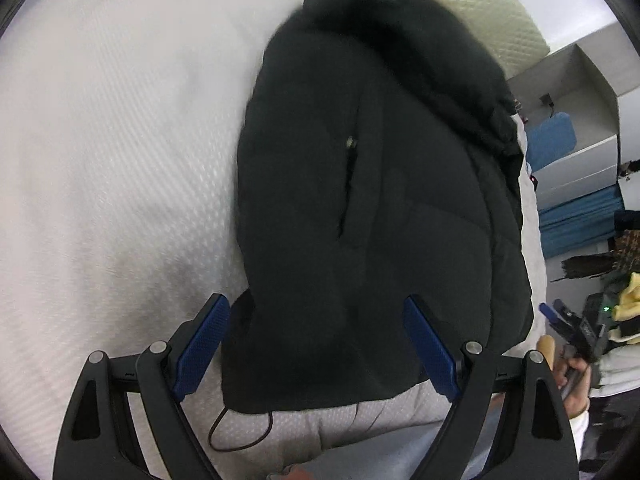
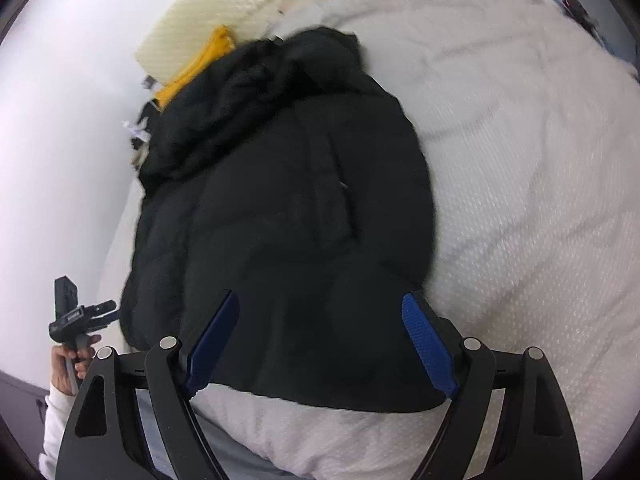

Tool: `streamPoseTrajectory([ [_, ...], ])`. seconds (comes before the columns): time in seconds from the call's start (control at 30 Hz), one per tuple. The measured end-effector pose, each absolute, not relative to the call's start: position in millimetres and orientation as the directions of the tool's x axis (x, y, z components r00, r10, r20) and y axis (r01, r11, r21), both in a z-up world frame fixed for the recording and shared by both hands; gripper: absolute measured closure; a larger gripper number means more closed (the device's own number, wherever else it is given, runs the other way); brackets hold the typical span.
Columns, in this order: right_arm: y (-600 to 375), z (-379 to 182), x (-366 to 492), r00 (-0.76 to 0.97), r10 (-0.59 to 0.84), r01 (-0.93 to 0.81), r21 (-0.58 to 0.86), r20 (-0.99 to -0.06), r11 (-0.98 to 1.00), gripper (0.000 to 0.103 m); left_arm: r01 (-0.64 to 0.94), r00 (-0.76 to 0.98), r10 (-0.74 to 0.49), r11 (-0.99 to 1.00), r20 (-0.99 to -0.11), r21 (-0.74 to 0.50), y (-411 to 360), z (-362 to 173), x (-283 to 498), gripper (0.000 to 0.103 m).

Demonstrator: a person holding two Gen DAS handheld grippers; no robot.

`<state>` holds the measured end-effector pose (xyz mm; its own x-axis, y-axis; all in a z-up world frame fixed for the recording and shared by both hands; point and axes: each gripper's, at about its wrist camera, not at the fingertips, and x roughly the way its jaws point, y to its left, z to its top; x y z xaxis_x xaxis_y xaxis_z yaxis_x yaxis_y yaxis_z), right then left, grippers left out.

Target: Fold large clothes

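A black puffer jacket (image 1: 360, 200) with a furry hood (image 1: 420, 60) lies on a white textured bed cover (image 1: 100, 160). My left gripper (image 1: 316, 300) hangs open just over the jacket's near hem, its blue pads (image 1: 202, 348) wide apart and pressing on nothing. A thin brown cord (image 1: 240, 436) trails out from under the hem. In the right wrist view the same jacket (image 2: 288, 220) fills the middle. The right gripper (image 2: 322, 298) is open above the hem's other end, blue pads (image 2: 430, 348) clear of the cloth. A hand holds the left gripper (image 2: 82, 314) at the far left.
A cream dimpled pillow (image 2: 224, 8) and a yellow garment (image 2: 200, 68) lie beyond the hood. White shelving (image 1: 580, 128) with blue items (image 1: 576, 220) stands off the bed's right side, with clutter (image 1: 624, 304) lower down. The bed cover (image 2: 520, 200) stretches wide to the right.
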<state>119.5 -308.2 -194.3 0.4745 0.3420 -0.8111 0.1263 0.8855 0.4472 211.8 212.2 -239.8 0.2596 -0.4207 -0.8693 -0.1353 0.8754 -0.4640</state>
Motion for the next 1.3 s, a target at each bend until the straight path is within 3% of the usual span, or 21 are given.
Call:
streamPoseTrajectory([
  [0.27,-338,-259,137,0.376,0.374,0.348,0.503,-0.848,0.791,0.02,-0.145,0.173,-0.543,0.811,-0.822,-0.567,212,-274,235,0.014],
  [0.4,-345,-272,140,0.368,0.393,0.397,0.524,-0.843,0.754,0.014,-0.141,0.124,-0.552,0.813,-0.825,-0.565,208,-285,250,0.015],
  [0.67,-332,-281,142,0.351,0.444,0.36,0.557,-0.824,0.749,0.001,-0.143,0.051,-0.575,0.805,-0.817,-0.575,191,-297,267,0.016],
  [1.07,-313,-242,145,0.469,0.663,0.125,0.786,-0.584,0.605,0.001,-0.115,0.082,-0.655,0.743,-0.751,-0.66,170,-281,271,0.023],
  [1.23,-316,-263,143,0.404,0.62,0.211,0.729,-0.672,0.652,0.004,-0.12,0.091,-0.644,0.75,-0.759,-0.651,169,-282,271,0.032],
  [1.3,-317,-277,142,0.356,0.6,0.256,0.692,-0.717,0.675,0.007,-0.128,0.097,-0.639,0.752,-0.763,-0.646,170,-284,270,0.04],
])
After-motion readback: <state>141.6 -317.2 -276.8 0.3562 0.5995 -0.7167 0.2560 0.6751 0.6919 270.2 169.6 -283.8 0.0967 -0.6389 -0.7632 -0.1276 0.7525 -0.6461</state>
